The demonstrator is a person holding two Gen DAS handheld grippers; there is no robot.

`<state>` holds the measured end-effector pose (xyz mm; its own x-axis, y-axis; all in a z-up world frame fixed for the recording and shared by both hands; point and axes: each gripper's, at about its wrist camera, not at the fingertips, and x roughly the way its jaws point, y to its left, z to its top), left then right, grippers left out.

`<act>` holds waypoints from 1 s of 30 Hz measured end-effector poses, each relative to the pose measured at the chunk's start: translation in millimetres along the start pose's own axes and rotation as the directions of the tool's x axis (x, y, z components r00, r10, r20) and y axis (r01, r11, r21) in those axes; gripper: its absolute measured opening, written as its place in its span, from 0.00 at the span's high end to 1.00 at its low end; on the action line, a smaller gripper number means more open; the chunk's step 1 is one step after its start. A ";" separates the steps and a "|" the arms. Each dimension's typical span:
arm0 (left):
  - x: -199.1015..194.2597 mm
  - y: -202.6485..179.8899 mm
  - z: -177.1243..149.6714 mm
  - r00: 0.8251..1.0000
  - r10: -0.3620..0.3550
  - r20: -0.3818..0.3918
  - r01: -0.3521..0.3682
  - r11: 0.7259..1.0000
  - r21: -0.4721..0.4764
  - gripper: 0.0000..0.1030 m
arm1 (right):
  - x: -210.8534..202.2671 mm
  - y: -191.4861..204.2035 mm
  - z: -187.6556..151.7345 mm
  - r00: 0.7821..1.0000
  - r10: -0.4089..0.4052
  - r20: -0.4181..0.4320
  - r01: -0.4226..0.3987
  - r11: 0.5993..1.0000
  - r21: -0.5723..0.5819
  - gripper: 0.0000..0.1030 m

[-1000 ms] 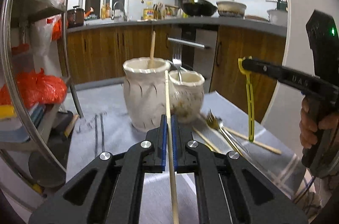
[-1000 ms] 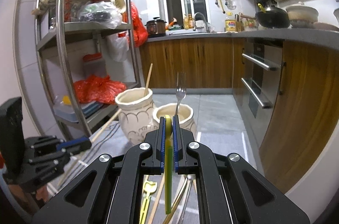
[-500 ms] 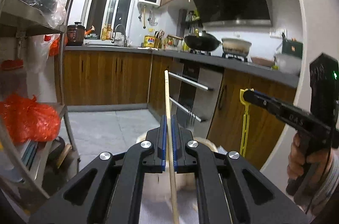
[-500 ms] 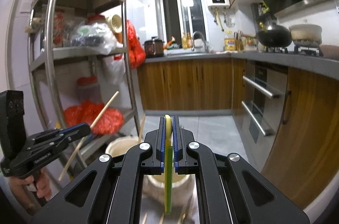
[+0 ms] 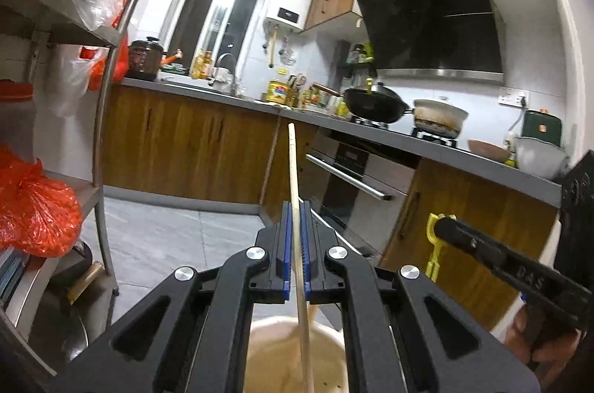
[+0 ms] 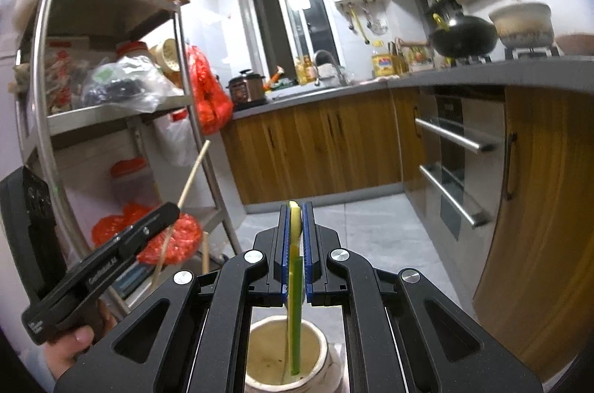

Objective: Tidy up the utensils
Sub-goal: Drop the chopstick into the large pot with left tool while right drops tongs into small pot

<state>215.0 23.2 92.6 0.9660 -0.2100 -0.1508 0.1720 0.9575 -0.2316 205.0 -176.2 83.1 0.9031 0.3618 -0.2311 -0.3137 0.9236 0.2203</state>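
My left gripper (image 5: 295, 237) is shut on a wooden chopstick (image 5: 293, 166). The chopstick stands upright, its lower end inside the mouth of a cream ceramic jar (image 5: 274, 352) right below the fingers. My right gripper (image 6: 296, 237) is shut on a yellow-green plastic utensil (image 6: 294, 311). It hangs down into a second cream jar (image 6: 267, 356) beneath it. The right gripper with the yellow utensil also shows in the left wrist view (image 5: 441, 226). The left gripper with the chopstick also shows in the right wrist view (image 6: 174, 207).
A steel shelf rack (image 6: 48, 118) with red bags (image 5: 33, 211) stands to the left. Wooden kitchen cabinets (image 6: 319, 148), an oven front (image 6: 453, 155) and a counter with a wok (image 5: 375, 103) lie ahead. The floor is grey tile (image 5: 156, 237).
Both grippers rose from table level and came over the jars. The chopstick's lower end and the yellow utensil's lower end now reach into the jar mouths. The table utensils dropped out of view.
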 end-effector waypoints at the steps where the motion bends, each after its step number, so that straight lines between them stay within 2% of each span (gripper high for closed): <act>1: 3.4 0.3 -1.4 1.000 0.010 0.000 -0.010 1.000 0.003 0.96 | 3.2 -1.7 -3.2 1.000 -0.003 -0.007 0.004 1.000 0.005 0.93; 3: 7.5 0.0 -6.6 0.999 0.035 -0.002 -0.035 0.999 0.022 0.96 | 8.7 -3.7 -9.1 1.000 -0.005 -0.024 0.005 1.000 0.007 0.93; 8: 0.6 5.1 -19.4 0.999 0.039 -0.029 -0.038 0.999 0.038 0.96 | 17.0 -3.5 -25.7 0.998 0.000 -0.070 0.000 1.000 -0.006 0.93; 14: -17.9 2.9 -33.4 0.994 0.054 -0.093 -0.044 0.993 0.109 0.96 | 19.9 -0.9 -42.7 0.994 -0.001 -0.111 -0.002 1.000 -0.022 0.93; 19: -37.5 -5.4 -45.9 0.990 0.073 -0.120 -0.051 0.982 0.180 0.96 | 22.1 -2.6 -48.8 0.990 -0.017 -0.138 0.014 1.000 -0.022 0.93; 27: -46.9 -8.8 -45.5 0.986 0.102 -0.130 -0.074 0.976 0.205 0.96 | 23.1 -1.8 -51.5 0.986 -0.035 -0.166 0.030 0.999 -0.034 0.93; 28: -48.1 -8.6 -44.0 0.986 0.103 -0.129 -0.075 0.976 0.204 0.96 | 22.6 -1.5 -51.4 0.986 -0.034 -0.165 0.029 0.999 -0.034 0.92; 30: -52.6 -9.6 -40.6 0.986 0.109 -0.123 -0.082 0.974 0.210 0.96 | 21.1 -1.4 -50.5 0.987 -0.033 -0.158 0.029 0.999 -0.032 0.83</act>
<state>154.7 17.0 63.7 0.9480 -0.1270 -0.2920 0.1291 0.9916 -0.0118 209.7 -163.4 30.0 0.8555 0.3461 -0.3851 -0.2969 0.9372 0.1828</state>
